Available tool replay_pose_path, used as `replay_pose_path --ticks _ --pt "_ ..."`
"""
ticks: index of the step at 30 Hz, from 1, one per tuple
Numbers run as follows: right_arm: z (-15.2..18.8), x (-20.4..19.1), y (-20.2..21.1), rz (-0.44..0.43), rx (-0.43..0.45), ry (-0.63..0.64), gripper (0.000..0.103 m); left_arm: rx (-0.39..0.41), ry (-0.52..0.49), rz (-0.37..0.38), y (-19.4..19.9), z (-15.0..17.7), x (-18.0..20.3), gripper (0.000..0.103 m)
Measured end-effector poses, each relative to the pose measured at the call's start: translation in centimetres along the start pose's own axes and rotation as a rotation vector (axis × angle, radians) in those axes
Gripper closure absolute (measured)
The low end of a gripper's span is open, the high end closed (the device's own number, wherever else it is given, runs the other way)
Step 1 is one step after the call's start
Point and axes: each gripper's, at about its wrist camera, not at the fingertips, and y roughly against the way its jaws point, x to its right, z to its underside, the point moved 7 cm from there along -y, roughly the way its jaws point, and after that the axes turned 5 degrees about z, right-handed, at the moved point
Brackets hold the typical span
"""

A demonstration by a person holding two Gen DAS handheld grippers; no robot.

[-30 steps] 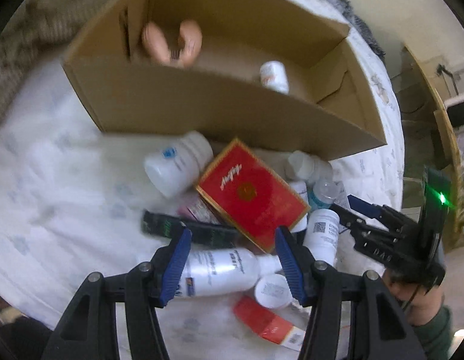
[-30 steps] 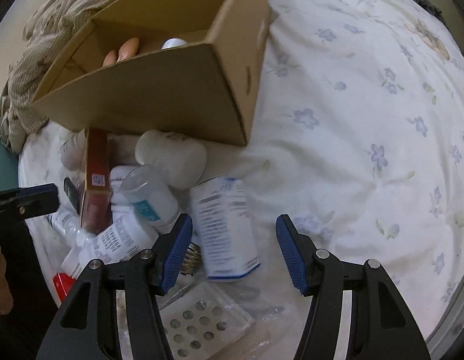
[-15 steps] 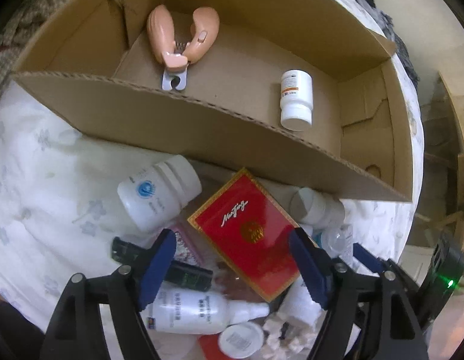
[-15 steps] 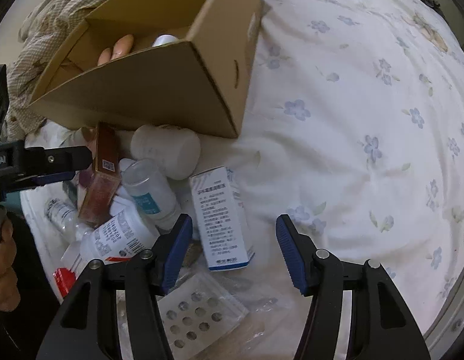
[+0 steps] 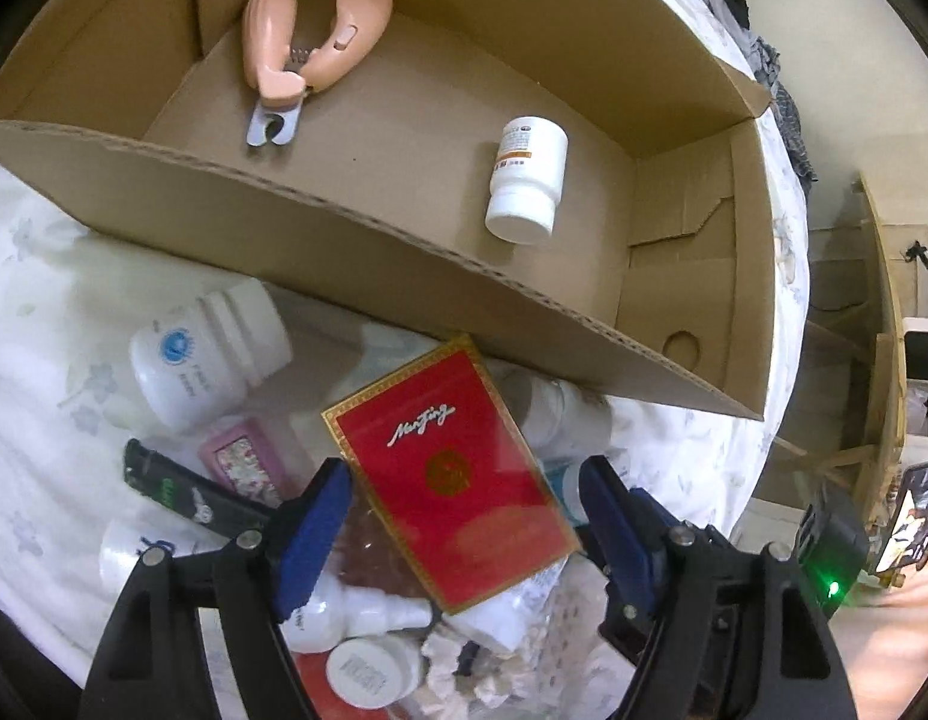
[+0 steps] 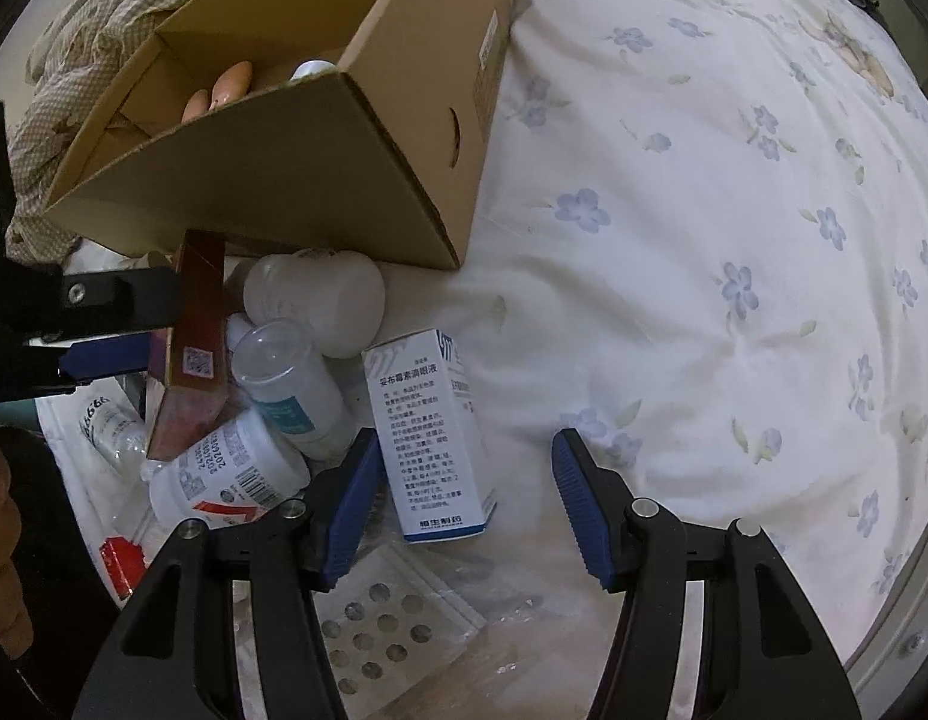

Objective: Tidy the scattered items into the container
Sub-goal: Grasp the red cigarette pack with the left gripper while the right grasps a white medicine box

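Floral bedsheet (image 6: 673,276), cardboard box (image 6: 320,180), scattered bottles (image 5: 209,360), white carton (image 6: 434,438)

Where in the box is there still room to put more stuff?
The cardboard box floor is bare between the pink clippers and the white pill bottle, and from that bottle to the right wall. Outside, the pile around the red box is crowded.

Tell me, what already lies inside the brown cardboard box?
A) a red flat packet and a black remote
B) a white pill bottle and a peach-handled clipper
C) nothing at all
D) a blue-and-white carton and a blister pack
B: the left wrist view shows a white pill bottle lying on its side and a peach-handled clipper on the floor of the brown cardboard box.
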Motion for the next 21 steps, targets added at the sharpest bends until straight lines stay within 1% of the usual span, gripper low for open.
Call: replay_pose_path --ticks 3,5,6,7,8,10,11,14,17,18,19,21 --pt "0.4 -0.2 -0.1 0.016 -0.005 0.016 0.041 -0.03 0.005 -0.033 -1.2 0.4 0.1 0.024" --pt "0.8 -0.3 -0.2 0.03 -0.012 0.03 0.045 -0.047 -0.02 -0.064 -2.0 1.0 0.4 0.025" --pt "0.9 -0.4 -0.2 0.036 -0.012 0.038 0.047 -0.049 -0.04 -0.082 -2.3 1.3 0.6 0.032" --pt "1.0 -0.5 -0.2 0.043 -0.011 0.045 0.054 -0.038 -0.065 -0.098 -2.2 1.4 0.8 0.041" --pt "1.0 -0.6 0.1 0.041 -0.005 0.048 0.065 -0.03 -0.086 -0.101 -2.2 1.6 1.1 0.041" --pt "1.0 -0.7 0.7 0.034 0.008 0.044 0.069 -0.022 -0.101 -0.083 -2.0 1.9 1.4 0.042" --pt "0.9 -0.7 1.1 0.031 0.014 0.041 0.073 -0.013 -0.111 -0.079 -1.6 2.2 1.6 0.042" --pt "1.1 -0.6 1.9 0.014 0.02 0.029 0.074 0.017 -0.15 -0.081 -0.5 2.7 2.1 0.042" --pt "1.4 -0.6 3.0 -0.009 0.032 0.02 0.074 0.045 -0.21 -0.075 1.2 3.8 3.0 0.042" --pt "1.5 -0.6 3.4 -0.014 0.038 0.017 0.074 0.056 -0.233 -0.071 1.8 3.9 3.2 0.042" --pt "1.6 -0.7 3.9 -0.022 0.045 0.013 0.074 0.067 -0.25 -0.066 2.5 3.3 3.2 0.042" --pt "1.7 -0.8 5.0 -0.038 0.06 0.005 0.074 0.094 -0.305 -0.049 3.5 4.0 4.3 0.043"
